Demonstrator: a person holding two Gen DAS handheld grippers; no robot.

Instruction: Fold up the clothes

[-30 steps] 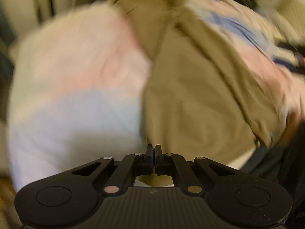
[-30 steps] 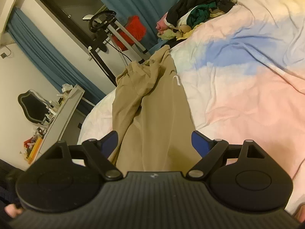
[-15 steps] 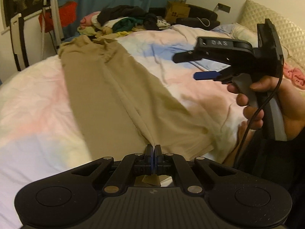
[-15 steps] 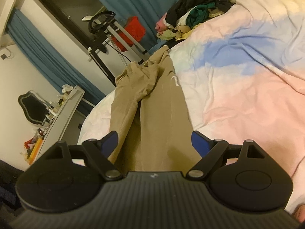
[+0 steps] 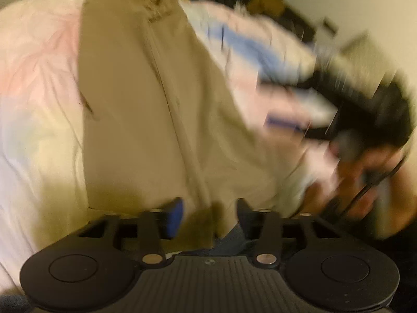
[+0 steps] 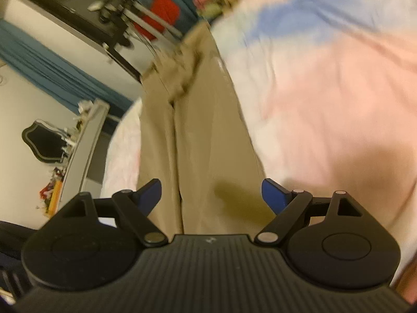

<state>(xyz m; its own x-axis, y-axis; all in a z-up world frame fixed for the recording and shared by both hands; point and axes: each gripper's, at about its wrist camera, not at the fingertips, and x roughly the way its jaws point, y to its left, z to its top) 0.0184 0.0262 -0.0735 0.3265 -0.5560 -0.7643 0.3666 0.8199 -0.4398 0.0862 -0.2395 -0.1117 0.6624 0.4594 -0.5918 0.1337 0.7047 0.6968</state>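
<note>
Trousers: khaki trousers (image 5: 146, 99) lie stretched out lengthwise on the bed, both legs side by side with a seam line between them; the far end is bunched and crumpled.
Near end of trousers: the hem end sits at the bed's near edge, directly under both grippers.
Left gripper: the left gripper (image 5: 208, 214) hangs over the near end of the trousers, its jaws opening; a fold of khaki cloth stands between them, and the blur does not show either pad pressing on it.
Right gripper: the right gripper (image 6: 211, 195) is above the same end of the trousers, jaws spread wide with blue pads showing, cloth below the gap but not pinched.
Right hand: a person's hand (image 5: 370, 182) grips the right gripper's handle, beside the trousers' right edge; heavily blurred.
Bedspread: a pastel bedspread (image 6: 325, 99) in pink, blue and white lies under the trousers and spreads out to both sides.
Clothes pile: a heap of mixed garments (image 6: 216, 2) sits beyond the trousers' far end; blurred.
Curtain: a blue curtain (image 6: 39, 60) hangs on the wall, well apart from the trousers.
Dresser: a white dresser (image 6: 80, 151) with clutter on top stands off the bed, left of the trousers.
</note>
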